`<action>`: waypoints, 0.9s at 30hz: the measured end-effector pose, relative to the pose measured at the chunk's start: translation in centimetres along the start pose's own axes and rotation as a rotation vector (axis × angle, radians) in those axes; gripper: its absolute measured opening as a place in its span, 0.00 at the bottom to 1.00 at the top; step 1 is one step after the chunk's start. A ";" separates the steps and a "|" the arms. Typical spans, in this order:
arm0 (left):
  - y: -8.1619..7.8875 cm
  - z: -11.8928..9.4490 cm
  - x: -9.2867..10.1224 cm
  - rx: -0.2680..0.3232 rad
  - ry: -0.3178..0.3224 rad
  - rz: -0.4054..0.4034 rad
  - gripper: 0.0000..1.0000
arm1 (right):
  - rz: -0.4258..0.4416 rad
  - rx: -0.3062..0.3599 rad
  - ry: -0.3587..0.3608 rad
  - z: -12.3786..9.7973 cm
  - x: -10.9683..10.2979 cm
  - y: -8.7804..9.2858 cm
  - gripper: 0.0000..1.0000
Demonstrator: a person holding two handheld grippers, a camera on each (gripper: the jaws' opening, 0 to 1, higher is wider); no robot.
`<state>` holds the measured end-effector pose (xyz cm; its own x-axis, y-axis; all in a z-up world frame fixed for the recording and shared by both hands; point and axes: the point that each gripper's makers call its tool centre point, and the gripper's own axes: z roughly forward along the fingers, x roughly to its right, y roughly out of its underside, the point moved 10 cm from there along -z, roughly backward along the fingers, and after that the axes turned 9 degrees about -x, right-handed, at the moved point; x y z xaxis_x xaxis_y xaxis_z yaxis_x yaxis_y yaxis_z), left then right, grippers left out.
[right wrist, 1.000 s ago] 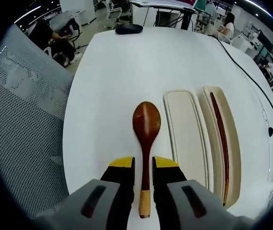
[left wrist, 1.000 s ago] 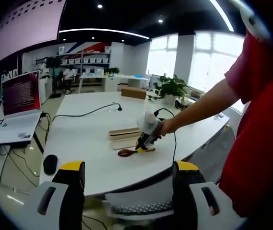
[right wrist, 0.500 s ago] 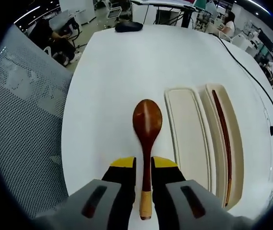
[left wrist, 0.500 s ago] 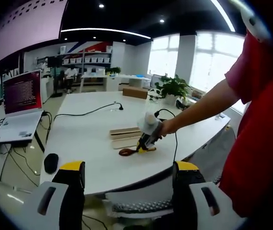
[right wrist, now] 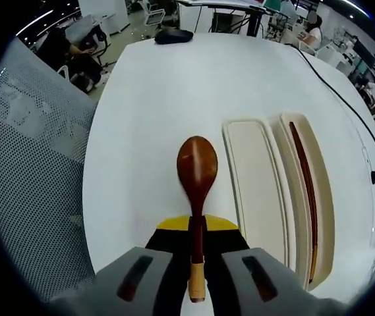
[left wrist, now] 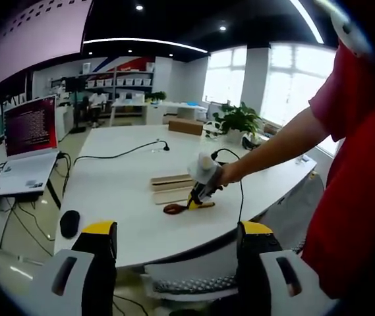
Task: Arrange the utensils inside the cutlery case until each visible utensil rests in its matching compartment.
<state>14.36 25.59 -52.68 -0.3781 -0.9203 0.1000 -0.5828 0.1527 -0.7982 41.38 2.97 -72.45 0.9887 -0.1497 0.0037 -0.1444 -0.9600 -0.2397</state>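
Standing at the near edge of the white oval bench (left wrist: 118,191), the person holds the left gripper (left wrist: 174,247) off the bench, its two yellow-tipped jaws spread wide with nothing between them. Left in the left gripper view, an open laptop with a red screen (left wrist: 26,141) sits on a side desk, and a black computer mouse (left wrist: 69,224) lies near the bench's edge. Farther right a black cable (left wrist: 118,155) runs across the bench top. Beyond it, mid-bench, the beige oblong cutlery case (left wrist: 171,180) lies with its beige lid tray (left wrist: 173,195) beside it. The right gripper (left wrist: 197,195) is held there by a hand (left wrist: 223,175) on an arm reaching out of a red sleeve (left wrist: 352,99).

In the right gripper view, a grey mesh chair back (right wrist: 32,171) stands left of the bench. The right gripper's jaws are closed narrow on the neck of the dark brown wooden spoon with a pale yellow handle end (right wrist: 197,191); its bowl points away over bare bench, just left of the lid tray. Right of that tray, touching it, the case holds dark red-brown chopsticks (right wrist: 306,191) lying lengthwise in it.
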 end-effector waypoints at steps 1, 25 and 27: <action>0.0 0.0 0.0 0.000 0.001 0.000 0.76 | -0.001 0.000 -0.003 0.0 0.0 0.0 0.02; -0.1 -0.3 0.1 0.012 -0.003 0.004 0.76 | 0.036 0.005 -0.014 -0.7 0.6 -0.1 0.01; -0.1 -0.3 0.2 0.014 -0.001 0.003 0.76 | 0.037 0.007 -0.012 -0.8 0.6 -0.1 0.01</action>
<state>14.18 25.52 -52.42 -0.3792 -0.9202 0.0966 -0.5711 0.1506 -0.8069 41.94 2.76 -71.65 0.9831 -0.1824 -0.0168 -0.1808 -0.9522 -0.2461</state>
